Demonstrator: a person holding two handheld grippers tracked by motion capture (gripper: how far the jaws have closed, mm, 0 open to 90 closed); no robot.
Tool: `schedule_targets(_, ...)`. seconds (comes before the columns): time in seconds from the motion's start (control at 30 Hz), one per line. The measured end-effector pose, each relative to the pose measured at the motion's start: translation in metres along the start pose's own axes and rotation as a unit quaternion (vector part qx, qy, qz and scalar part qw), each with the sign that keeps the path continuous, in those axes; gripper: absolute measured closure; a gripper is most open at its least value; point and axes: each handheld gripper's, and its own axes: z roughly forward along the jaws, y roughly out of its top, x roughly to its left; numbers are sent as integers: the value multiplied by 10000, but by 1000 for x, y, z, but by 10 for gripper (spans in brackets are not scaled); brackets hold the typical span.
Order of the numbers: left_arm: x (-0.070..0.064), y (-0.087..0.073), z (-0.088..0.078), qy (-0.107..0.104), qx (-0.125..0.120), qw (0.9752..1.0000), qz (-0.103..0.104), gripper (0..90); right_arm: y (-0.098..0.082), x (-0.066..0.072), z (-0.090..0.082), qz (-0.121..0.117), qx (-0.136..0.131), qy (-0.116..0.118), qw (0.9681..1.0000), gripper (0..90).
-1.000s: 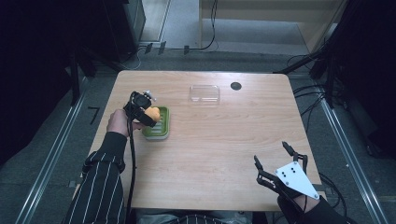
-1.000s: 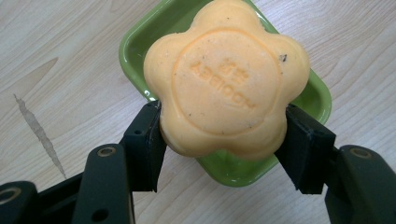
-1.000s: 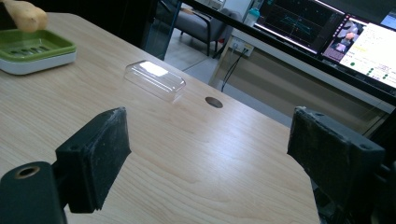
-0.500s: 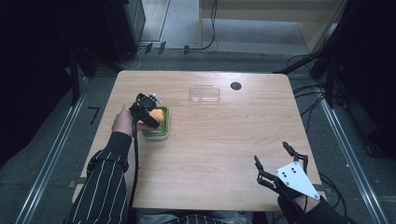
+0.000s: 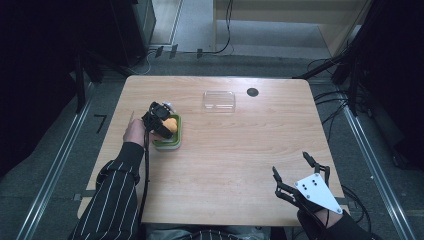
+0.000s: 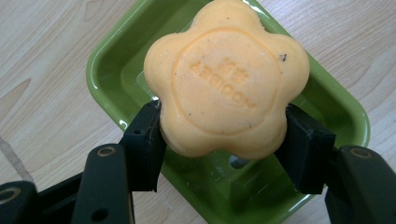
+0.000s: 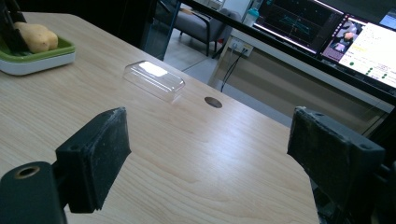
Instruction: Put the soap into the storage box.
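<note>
Soap held over the green dish

Soap point(image 6: 226, 77), orange and flower-shaped with raised lettering on its face, sits clamped between the two black fingers point(image 6: 145, 140) of my left gripper point(image 6: 223, 149). The pads press on opposite sides of the bar, one on each flank, so the grip is closed on it. Directly beneath lies the green soap dish point(image 6: 112, 70), its glossy inner floor showing around the bar, with a drain hole visible just under the lower edge of the soap. Whether the bar rests on the dish floor or hangs just above it, I cannot tell.

From the high view, my left gripper point(image 5: 159, 120) is over the dish point(image 5: 172, 142) on the left part of the wooden table point(image 5: 240, 165), my striped sleeve point(image 5: 112, 200) reaching in from the bottom edge. A clear plastic lid point(image 5: 219, 100) lies near the far edge of the table, well apart from the dish, with a round cable hole point(image 5: 252, 92) just beside it.

My right gripper point(image 5: 299, 176) is at the near right corner of the table, its fingers point(image 7: 95, 156) spread wide with nothing between them, the grey plate on top facing up. Along those fingers I see the lid point(image 7: 154, 80) and, farther off, the dish point(image 7: 37, 58) with the soap point(image 7: 37, 37) in it.
</note>
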Motion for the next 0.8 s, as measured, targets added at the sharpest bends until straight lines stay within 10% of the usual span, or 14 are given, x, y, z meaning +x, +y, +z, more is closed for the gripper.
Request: schedule_targets(0.8, -6, 0, 12, 144, 103, 9992, 351, 388, 0, 0, 0, -5, -1, 3, 10000, 134)
